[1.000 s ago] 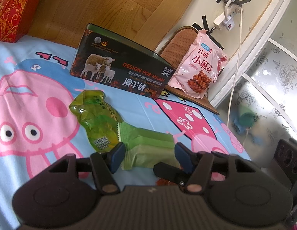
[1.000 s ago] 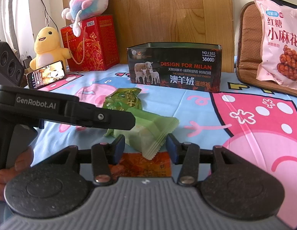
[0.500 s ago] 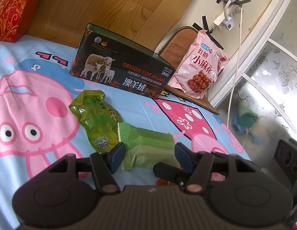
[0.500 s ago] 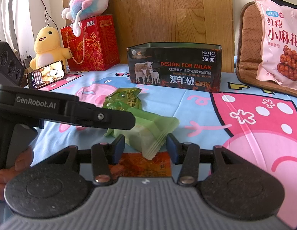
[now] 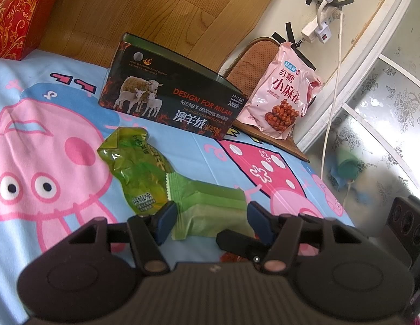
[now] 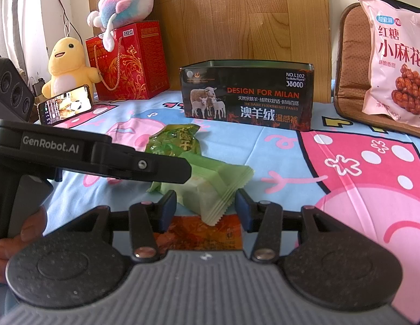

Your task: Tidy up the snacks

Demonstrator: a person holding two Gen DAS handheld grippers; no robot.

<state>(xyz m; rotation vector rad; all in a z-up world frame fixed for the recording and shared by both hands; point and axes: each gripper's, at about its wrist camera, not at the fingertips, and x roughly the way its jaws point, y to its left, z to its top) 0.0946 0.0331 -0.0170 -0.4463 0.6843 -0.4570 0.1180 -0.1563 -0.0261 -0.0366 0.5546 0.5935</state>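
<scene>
Both grippers low over the cartoon-print tabletop (image 6: 345,146). Left gripper (image 5: 210,216) and right gripper (image 6: 206,207): jaws spread, pinching nothing. Pale green snack packet (image 6: 218,187) lies just ahead, overlapping a crinkled green pouch (image 5: 134,168). Open black tin (image 6: 248,94) stands behind; pink snack bag (image 6: 394,62) far right.

No visible change betw. earlier pics & now. Nothing has moved, incl. at 12 o'clock ahead of either camera.
</scene>
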